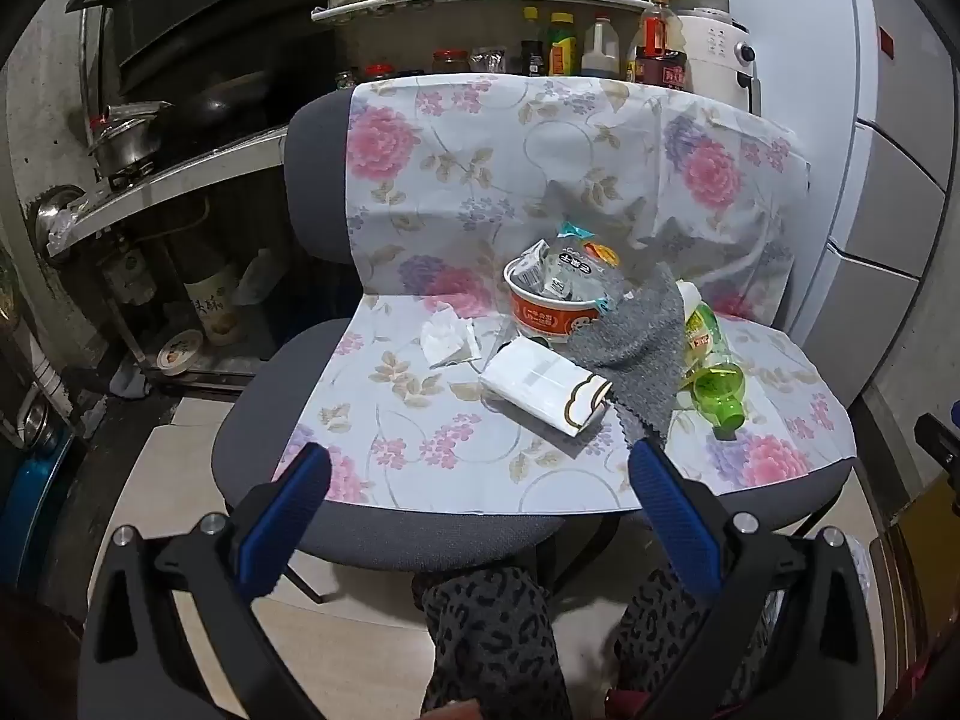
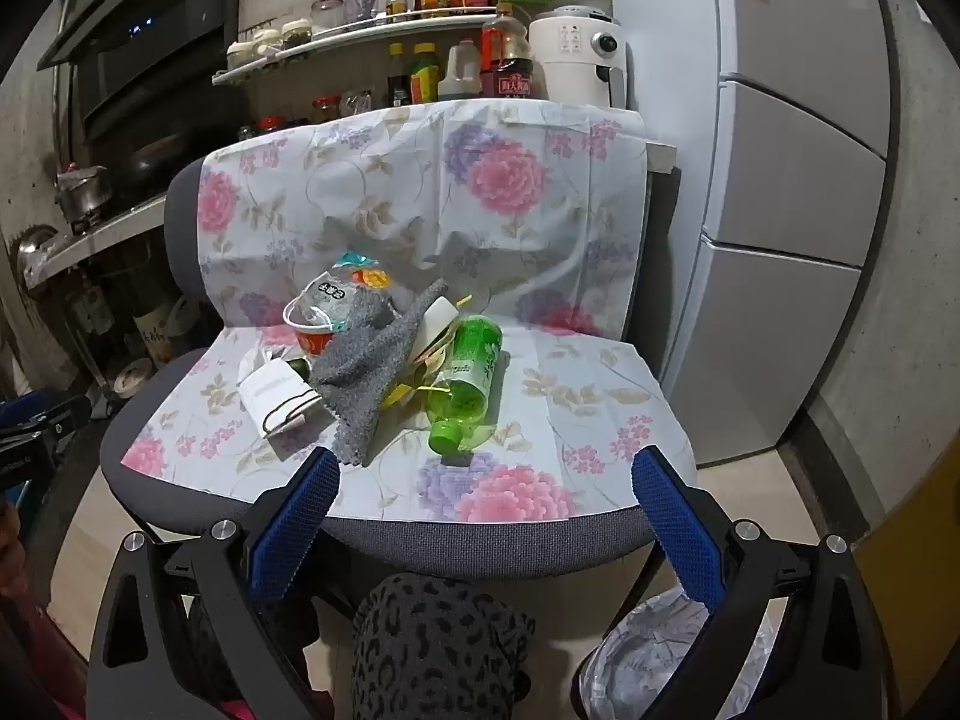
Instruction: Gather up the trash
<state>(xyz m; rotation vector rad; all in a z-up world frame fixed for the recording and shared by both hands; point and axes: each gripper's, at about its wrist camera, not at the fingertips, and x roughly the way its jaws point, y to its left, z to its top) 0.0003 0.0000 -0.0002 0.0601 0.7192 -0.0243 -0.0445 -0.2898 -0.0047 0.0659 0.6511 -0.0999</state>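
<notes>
Both tools hung w/ jaws spread wide, nothing between: left tool (image 1: 480, 468), right tool (image 2: 486, 468). Trash sat heaped mid-seat on the floral-covered chair (image 2: 372, 531): noodle cup (image 1: 555, 315) stuffed w/ wrappers, white carton (image 1: 546, 384), grey cloth (image 2: 366, 372), green bottle (image 2: 465, 381) on its side. Lined bin (image 2: 678, 648) stood below the seat's front right, prob. placed for short drops.

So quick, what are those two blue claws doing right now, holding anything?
Left gripper: open, holding nothing, short of the trash on the chair.
Right gripper: open, holding nothing, in front of the green bottle.
</notes>
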